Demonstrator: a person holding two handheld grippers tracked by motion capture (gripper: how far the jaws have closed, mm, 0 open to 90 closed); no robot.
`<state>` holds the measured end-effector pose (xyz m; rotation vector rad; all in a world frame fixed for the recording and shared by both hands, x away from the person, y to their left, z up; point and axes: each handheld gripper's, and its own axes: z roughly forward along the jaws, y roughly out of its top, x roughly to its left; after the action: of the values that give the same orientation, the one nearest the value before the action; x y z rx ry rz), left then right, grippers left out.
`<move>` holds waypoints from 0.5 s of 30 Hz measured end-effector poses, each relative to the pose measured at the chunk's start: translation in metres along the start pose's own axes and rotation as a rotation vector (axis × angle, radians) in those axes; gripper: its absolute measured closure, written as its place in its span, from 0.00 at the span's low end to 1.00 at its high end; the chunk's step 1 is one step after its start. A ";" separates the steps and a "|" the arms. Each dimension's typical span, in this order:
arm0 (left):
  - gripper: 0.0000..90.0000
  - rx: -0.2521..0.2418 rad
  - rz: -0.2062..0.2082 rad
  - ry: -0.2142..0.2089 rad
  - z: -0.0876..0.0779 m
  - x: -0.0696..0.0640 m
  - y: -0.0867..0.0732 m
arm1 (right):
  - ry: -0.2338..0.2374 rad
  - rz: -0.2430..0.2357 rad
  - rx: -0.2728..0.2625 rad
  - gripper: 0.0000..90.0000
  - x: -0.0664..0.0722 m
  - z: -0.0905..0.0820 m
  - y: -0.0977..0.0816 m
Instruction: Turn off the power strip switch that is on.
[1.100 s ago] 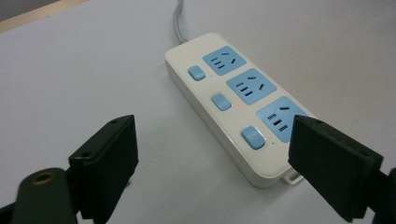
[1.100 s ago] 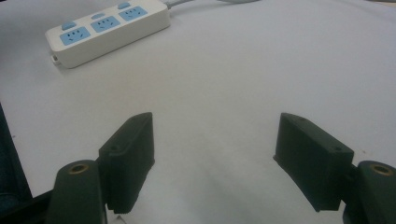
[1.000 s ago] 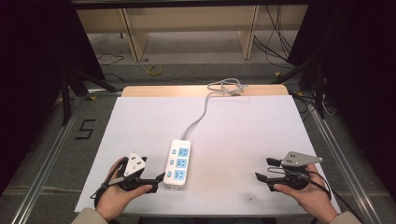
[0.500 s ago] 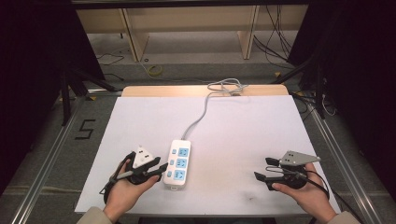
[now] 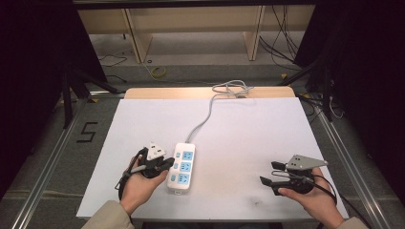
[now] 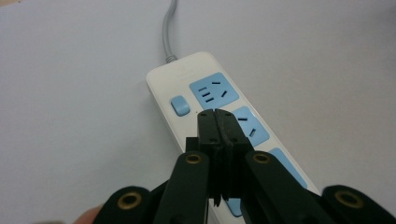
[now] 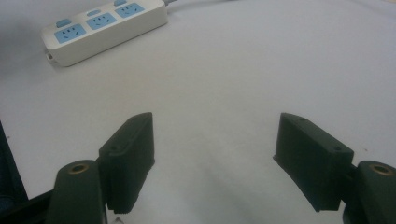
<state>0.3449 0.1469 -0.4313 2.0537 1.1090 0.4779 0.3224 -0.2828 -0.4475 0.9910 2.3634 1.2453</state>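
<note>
A white power strip (image 5: 182,167) with blue sockets lies on the white table near its front, and its grey cable (image 5: 205,117) runs to the far edge. My left gripper (image 5: 169,163) is at the strip's left side. In the left gripper view its jaws (image 6: 216,114) have just been closing and now meet with nothing between them, their tips over the strip (image 6: 187,84) beside a blue switch (image 6: 180,105). My right gripper (image 5: 269,172) rests at the front right, open and empty (image 7: 215,126), pointing left toward the strip (image 7: 102,25).
A white sheet (image 5: 248,133) covers the tabletop, and the cable ends in a coil (image 5: 231,88) at the far edge. Metal rails run along both sides of the table. Shelving and loose cables stand on the floor beyond.
My left gripper has moved right, toward the power strip, and its jaws have closed. The right gripper has stayed in place.
</note>
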 end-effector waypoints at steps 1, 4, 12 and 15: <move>1.00 0.000 -0.012 0.000 0.001 0.001 0.000 | 0.000 -0.002 -0.001 0.32 0.001 0.000 0.000; 1.00 0.003 -0.019 0.003 0.001 0.004 0.001 | 0.001 -0.003 0.001 0.32 0.001 0.001 0.000; 1.00 0.022 -0.032 0.020 0.007 0.007 0.003 | 0.004 -0.006 0.000 0.32 0.002 0.002 0.001; 1.00 0.027 -0.032 0.022 0.008 0.007 0.004 | 0.005 -0.009 0.002 0.32 0.002 0.002 0.001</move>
<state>0.3558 0.1483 -0.4337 2.0556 1.1650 0.4732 0.3225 -0.2798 -0.4479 0.9782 2.3708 1.2441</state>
